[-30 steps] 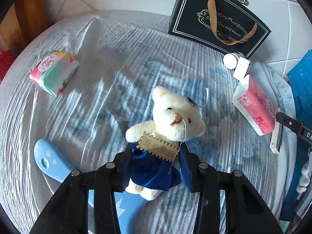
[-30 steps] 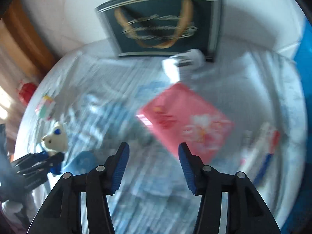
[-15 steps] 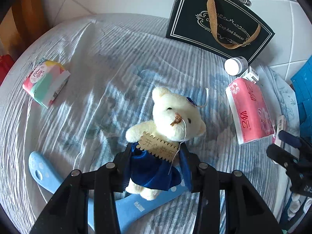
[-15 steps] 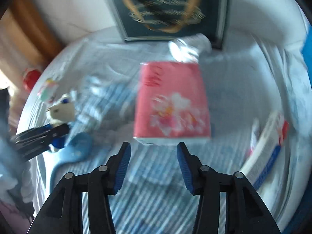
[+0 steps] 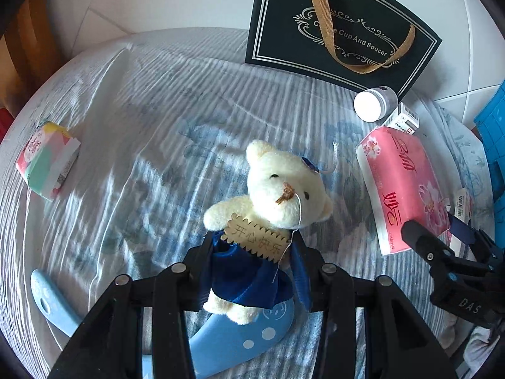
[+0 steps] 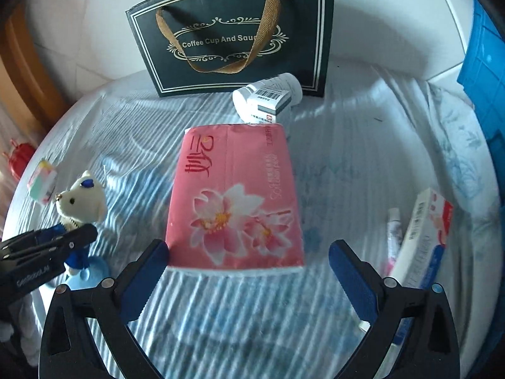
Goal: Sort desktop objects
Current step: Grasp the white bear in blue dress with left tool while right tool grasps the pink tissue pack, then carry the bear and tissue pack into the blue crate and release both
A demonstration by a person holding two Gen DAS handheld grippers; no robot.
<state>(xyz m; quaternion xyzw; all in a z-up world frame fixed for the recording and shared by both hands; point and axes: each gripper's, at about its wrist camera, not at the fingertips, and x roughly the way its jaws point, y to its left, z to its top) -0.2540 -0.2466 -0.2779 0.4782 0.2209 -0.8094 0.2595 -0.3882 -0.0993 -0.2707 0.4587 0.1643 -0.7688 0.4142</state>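
Teddy bear (image 5: 277, 195), cream plush in a blue satin dress with a scalloped tag on its chest, is clamped at the waist between the blue pads of the left gripper (image 5: 252, 271). It hangs above a light blue plastic piece with white dots (image 5: 240, 338) that lies on the striped, flower-printed cloth (image 5: 176, 120). Taking the dark gift bag (image 6: 233, 31) lettered "Coffee Cup And Saucer" as the landmark, standing at the far edge of the cloth against the white tiled wall: the bear is nearer the camera and to the bag's left in the right wrist view. A white bottle (image 6: 277, 87) lies on its side just in front of the bag, with a small barcoded box (image 6: 268, 104) touching it. The pink tissue pack (image 6: 235, 202) printed with flowers lies flat in front of those, its far end at the box. The right gripper (image 6: 249, 271) hovers at the pack's near end, its jaws opening wide; the pack's near edge sits between the pads, which are not pressing on it. To the bag's right and nearer, a white and red box (image 6: 426, 237) and what looks like a small tube (image 6: 393, 233) lie side by side. Far to the bag's left, a small multicoloured tissue packet (image 5: 47, 158) lies near the cloth's edge.
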